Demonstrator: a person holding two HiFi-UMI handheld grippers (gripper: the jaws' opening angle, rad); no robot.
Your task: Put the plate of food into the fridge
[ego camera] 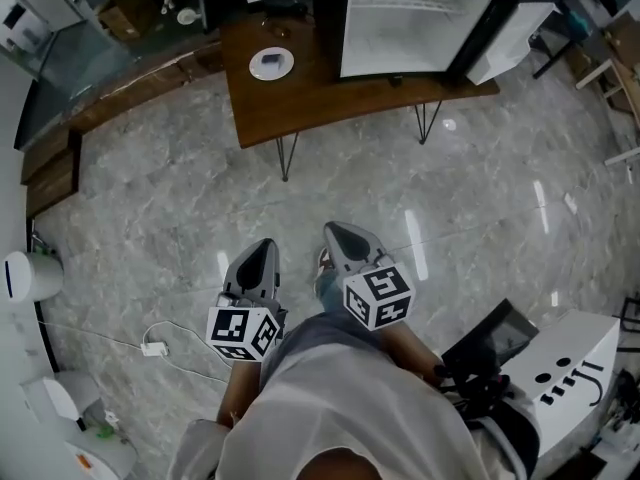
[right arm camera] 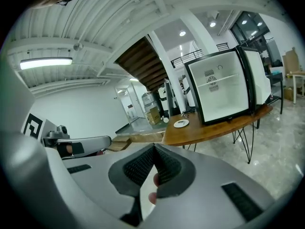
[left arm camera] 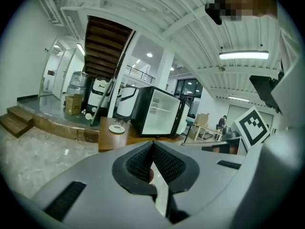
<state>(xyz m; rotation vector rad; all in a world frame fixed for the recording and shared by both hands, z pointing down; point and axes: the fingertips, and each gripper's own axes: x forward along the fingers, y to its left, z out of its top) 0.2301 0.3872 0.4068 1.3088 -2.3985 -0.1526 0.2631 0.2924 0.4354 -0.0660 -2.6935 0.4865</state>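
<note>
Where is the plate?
The plate sits on the table, just left of the open fridge, near the top of the head view.

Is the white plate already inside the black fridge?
No, the round white plate sits on the brown wooden table, beside the open black fridge.

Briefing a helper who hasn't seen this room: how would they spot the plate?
Find the curved brown wooden table on thin black legs, carrying the black mini fridge with its door open. Left of the fridge in the head view lies the round white plate, the tabletop's only dish.
</note>
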